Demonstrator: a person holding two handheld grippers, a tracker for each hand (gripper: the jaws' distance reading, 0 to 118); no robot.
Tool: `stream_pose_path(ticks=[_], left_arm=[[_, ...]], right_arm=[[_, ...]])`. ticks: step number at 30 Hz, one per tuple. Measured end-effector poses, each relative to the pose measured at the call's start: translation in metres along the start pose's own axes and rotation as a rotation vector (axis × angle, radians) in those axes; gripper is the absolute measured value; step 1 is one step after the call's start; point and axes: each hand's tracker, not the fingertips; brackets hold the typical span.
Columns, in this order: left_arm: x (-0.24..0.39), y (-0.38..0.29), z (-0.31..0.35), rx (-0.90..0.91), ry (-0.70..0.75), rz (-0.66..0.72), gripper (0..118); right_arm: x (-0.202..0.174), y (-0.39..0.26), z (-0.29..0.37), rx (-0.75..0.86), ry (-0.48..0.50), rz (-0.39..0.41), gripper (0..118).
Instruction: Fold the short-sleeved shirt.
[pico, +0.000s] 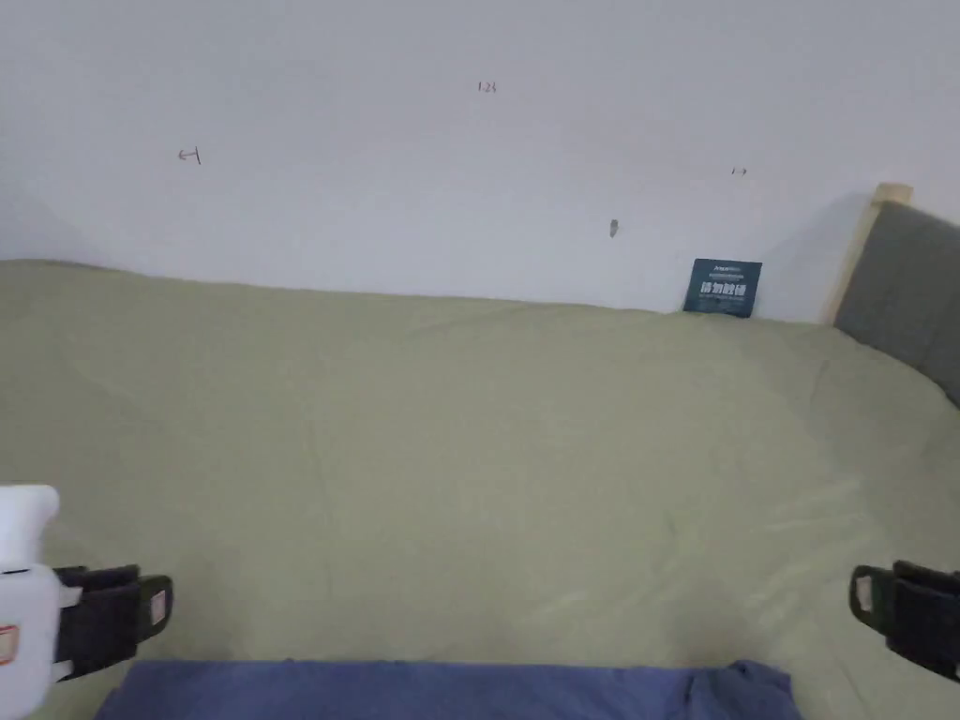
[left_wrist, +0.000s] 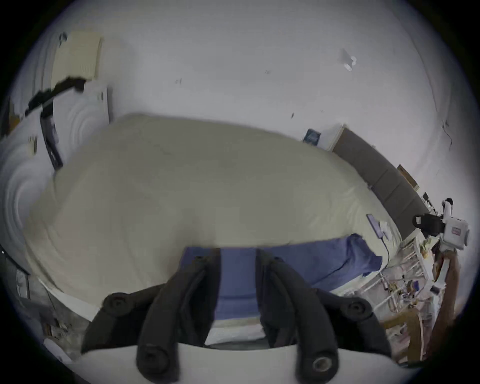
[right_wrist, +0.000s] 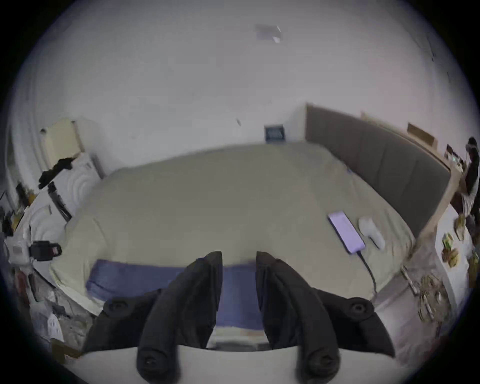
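Blue shirt (pico: 450, 689) lies cut off by the frame's bottom edge

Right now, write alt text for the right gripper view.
The open right gripper hovers over a blue shirt lying at the near edge of a green-sheeted bed. A phone lies to the right, near a grey headboard.

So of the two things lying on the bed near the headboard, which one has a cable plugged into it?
The phone, flat and lilac, with a dark cable running from its near end. The white object beside it has none.
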Motion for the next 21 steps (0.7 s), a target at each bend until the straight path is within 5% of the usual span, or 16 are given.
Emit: stream_pose_path(ticks=[2, 5, 7, 11, 21], left_arm=[[0.046, -0.006, -0.003, 0.060, 0.056, -0.087, 2], [0.095, -0.035, -0.008, 0.131, 0.064, -0.120, 0], [0.117, -0.068, -0.011, 0.187, -0.003, -0.092, 0], [0.153, -0.125, -0.014, 0.189, 0.081, -0.239, 0], [0.139, -0.141, -0.029, 0.057, 0.030, -0.136, 0]], right_arm=[[-0.035, -0.013, 0.001, 0.037, 0.088, 0.052, 22], [-0.077, -0.046, -0.009, 0.029, 0.094, 0.119, 2], [-0.103, -0.078, -0.013, 0.044, 0.100, 0.196, 1], [-0.121, -0.134, -0.013, 0.054, 0.129, 0.178, 1], [-0.127, -0.154, -0.021, -0.007, 0.119, 0.181, 1]])
